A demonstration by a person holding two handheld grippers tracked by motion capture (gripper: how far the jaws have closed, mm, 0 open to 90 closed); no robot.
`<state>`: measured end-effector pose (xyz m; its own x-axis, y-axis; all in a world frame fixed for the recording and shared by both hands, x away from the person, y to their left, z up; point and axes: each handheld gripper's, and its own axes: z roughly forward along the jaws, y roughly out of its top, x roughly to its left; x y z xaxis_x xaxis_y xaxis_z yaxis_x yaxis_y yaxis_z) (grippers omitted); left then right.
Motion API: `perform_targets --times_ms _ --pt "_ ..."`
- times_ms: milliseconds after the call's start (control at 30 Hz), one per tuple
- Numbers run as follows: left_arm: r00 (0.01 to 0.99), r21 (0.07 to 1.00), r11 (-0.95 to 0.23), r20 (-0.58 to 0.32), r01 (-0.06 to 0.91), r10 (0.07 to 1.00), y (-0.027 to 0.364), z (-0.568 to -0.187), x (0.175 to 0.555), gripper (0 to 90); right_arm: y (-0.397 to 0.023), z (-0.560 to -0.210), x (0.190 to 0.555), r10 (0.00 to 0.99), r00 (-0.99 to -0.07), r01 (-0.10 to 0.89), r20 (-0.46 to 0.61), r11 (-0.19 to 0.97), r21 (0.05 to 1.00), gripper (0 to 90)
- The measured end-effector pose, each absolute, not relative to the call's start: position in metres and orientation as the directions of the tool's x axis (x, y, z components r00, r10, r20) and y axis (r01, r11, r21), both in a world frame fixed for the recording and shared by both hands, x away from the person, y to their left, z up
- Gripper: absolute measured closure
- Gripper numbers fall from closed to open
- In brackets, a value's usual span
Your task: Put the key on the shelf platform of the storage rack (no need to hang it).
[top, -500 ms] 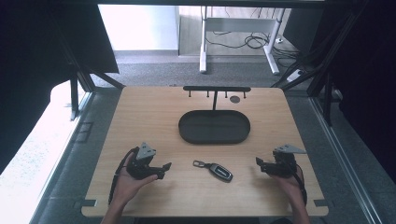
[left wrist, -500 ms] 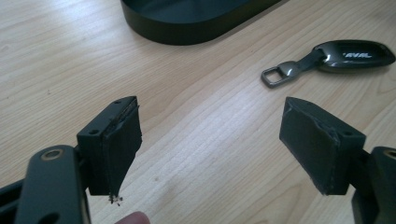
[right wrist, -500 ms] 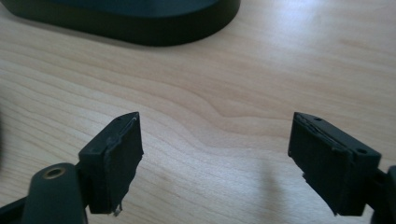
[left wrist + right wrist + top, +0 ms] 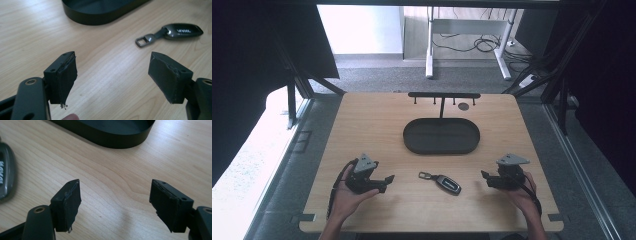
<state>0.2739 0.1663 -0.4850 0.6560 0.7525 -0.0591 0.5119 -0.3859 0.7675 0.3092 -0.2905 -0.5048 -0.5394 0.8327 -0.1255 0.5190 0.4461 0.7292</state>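
A car key [image 4: 446,183] with a metal loop is seen lying flat on the wooden desk [image 4: 362,120], between the two tools and near the front edge, touched by neither. The left tool [image 4: 388,179] is held low over the desk to the key's left, its jaws spread wide with nothing between them. The right tool [image 4: 484,176] is held to the key's right, likewise released and empty. A black oval tray [image 4: 412,142] is set behind the key, with a small black rack [image 4: 444,95] beyond it.

Key fob [image 4: 446,182] on table [image 4: 362,115], before tray [image 4: 441,136], between both grippers
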Motion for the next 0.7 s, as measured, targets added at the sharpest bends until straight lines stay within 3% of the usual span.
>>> perform_targets --times_ms 200,300,700 --pt "0.686 0.758 -0.41 -0.068 0.507 0.724 0.159 -0.485 0.271 24.5 -0.282 -0.492 0.307 0.814 -0.571 0.503 -0.107 0.449 0.738 28.3" --pt "0.691 0.758 -0.415 -0.064 0.503 0.72 0.158 -0.485 0.27 24.5 -0.28 -0.484 0.308 0.81 -0.577 0.514 -0.104 0.459 0.725 34.3" --pt "0.694 0.757 -0.395 -0.105 0.52 0.712 0.163 -0.485 0.267 24.9 -0.258 -0.451 0.309 0.749 -0.652 0.513 -0.119 0.551 0.659 36.3"
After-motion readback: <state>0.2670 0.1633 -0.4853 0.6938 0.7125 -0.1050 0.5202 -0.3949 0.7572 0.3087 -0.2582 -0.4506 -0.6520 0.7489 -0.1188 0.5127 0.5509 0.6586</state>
